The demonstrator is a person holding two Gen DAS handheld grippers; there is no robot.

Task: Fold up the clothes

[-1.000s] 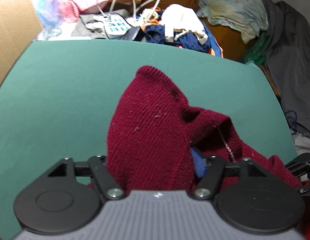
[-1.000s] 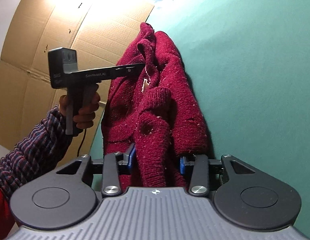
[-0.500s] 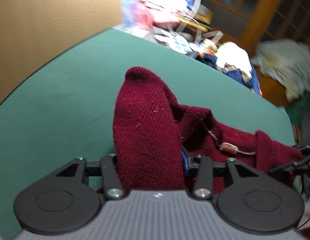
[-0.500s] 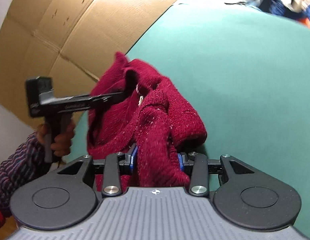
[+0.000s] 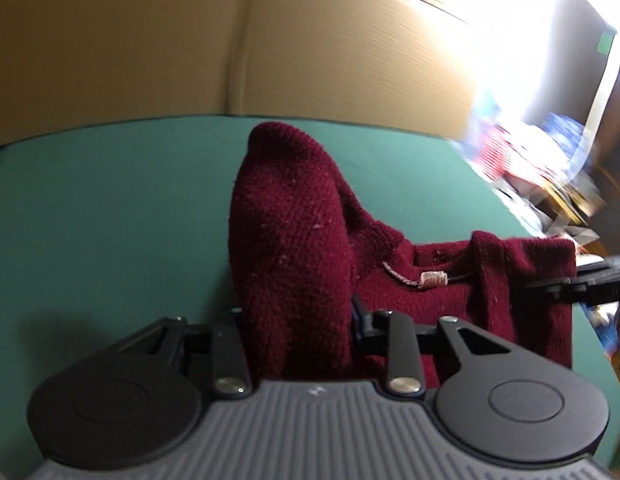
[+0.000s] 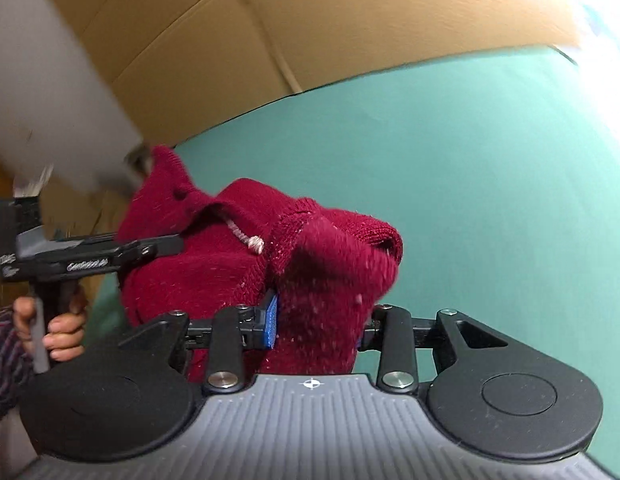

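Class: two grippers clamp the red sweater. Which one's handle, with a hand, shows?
The left gripper, hand round its handle; the right gripper shows only its tip. Both jaws closing on the sweater.

White lettering is carried along the side of the left tongs, as seen from the right wrist view; it is blurred, and only something like "GenRobot.AI" can be made out. A smaller white mark at the rear end of the same body is too blurred to be read. No other text is legible.
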